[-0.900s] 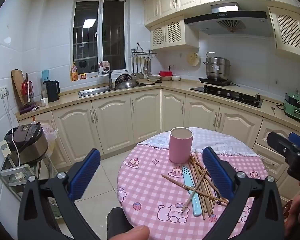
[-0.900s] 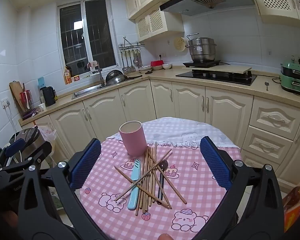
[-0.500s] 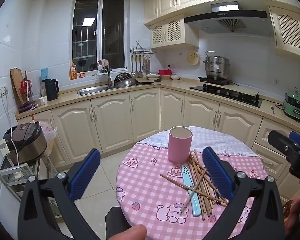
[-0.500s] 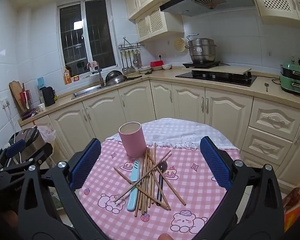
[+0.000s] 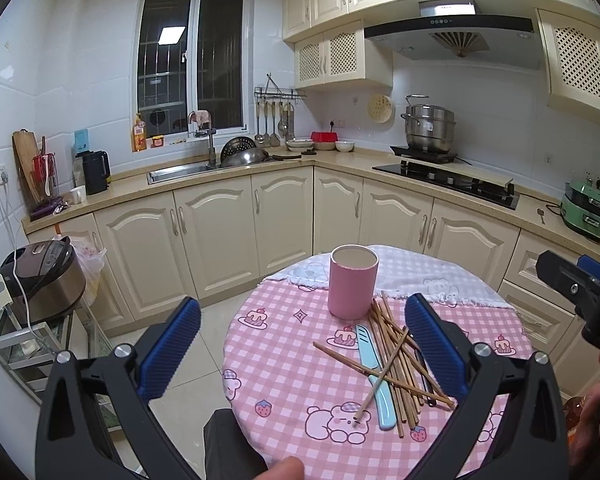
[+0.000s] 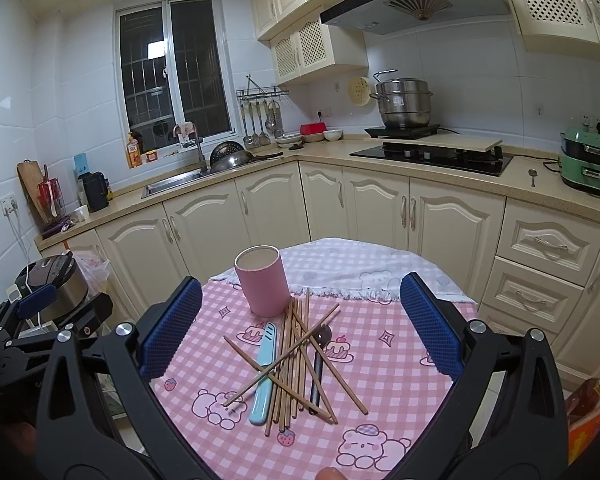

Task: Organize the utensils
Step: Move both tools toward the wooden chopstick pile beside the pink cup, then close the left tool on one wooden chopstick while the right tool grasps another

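Jaws of our left gripper (image 5: pixel 300 344) and right gripper (image 6: pixel 300 324) gape wide, empty, above the table (image 6: pixel 400 376). Left to right we see the cup (image 6: pixel 262 286), upright; the knife (image 6: pixel 264 368); chopsticks (image 6: pixel 290 356) crisscrossed; a spoon (image 6: pixel 320 356) half buried. We judge the sticks light, stiff, prone to roll: pinch mid-length.
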### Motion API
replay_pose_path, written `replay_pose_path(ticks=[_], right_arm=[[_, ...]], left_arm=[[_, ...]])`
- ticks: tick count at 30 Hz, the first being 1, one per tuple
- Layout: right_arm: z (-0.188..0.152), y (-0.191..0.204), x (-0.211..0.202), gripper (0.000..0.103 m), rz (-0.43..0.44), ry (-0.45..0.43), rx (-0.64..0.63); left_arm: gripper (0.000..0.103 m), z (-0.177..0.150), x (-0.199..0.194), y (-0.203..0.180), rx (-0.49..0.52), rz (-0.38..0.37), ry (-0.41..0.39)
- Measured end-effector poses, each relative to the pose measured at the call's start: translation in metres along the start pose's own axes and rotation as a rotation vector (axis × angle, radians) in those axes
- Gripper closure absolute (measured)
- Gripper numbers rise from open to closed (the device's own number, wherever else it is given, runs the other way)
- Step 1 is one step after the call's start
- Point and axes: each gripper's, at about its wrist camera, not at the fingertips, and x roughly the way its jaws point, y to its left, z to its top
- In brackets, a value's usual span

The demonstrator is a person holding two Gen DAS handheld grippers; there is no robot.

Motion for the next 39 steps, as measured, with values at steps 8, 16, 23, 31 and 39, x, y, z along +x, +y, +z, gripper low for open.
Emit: replay_pose_path(ticks=[8,16,23,31,39], right_arm=[[0.0,-0.002,0.013,0.006,-0.004,0.022,-0.009],[0.007,-0.014,0.035,0.006,-0.021,0.057,-0.025],[0.004,-0.036,0.071,0.006,-0.028,0.157,-0.007],[-0.021,-0.057,0.125,0.006,0.006,0.359,0.026],[-0.044,-0.071,0.175,0.006,0.035,0.532,0.053]], left_arm=[[0.004,-0.003,0.016,-0.003,-0.003,-0.004,0.027],[0.004,-0.009,0.042,-0.004,-0.006,-0.003,0.073],[0.004,-0.026,0.086,-0.004,-0.012,0.001,0.195],[0.004,-0.051,0.148,-0.012,-0.022,-0.034,0.366],[0.004,-0.071,0.209,-0.02,-0.054,-0.073,0.526]])
